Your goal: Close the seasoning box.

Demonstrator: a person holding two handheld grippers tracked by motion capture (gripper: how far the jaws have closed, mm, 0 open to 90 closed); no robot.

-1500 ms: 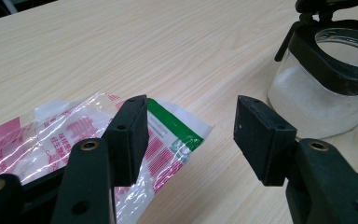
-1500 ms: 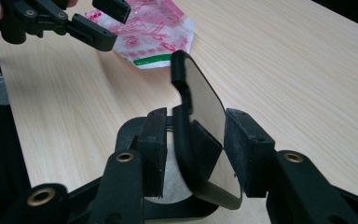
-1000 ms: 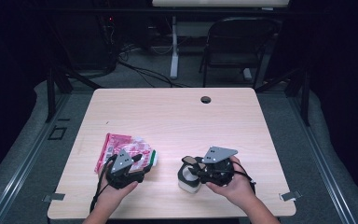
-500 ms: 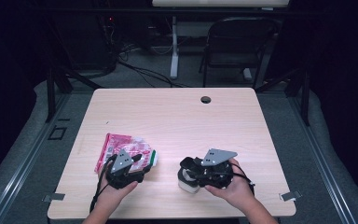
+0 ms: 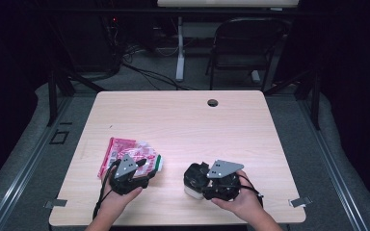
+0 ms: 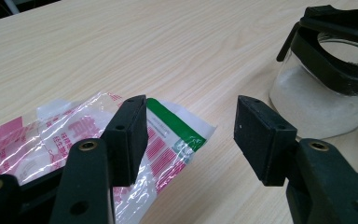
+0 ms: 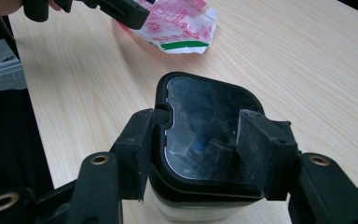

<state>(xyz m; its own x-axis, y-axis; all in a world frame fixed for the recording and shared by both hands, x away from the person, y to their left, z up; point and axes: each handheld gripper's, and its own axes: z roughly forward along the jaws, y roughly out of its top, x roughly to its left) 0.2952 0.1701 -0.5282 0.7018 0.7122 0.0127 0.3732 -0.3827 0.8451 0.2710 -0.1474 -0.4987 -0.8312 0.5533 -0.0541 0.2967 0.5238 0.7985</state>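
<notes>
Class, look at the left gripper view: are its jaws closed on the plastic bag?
No: the left gripper stands open, one jaw over the plastic bag.

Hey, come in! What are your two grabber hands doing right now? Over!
Left gripper open, over the plastic bag. Right gripper shut on the jar lid. Nothing in the way.

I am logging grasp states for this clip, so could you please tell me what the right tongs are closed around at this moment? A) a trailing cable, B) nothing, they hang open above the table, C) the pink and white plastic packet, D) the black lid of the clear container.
D: in the right gripper view the right tongs press both sides of the black lid on the clear container.
</notes>
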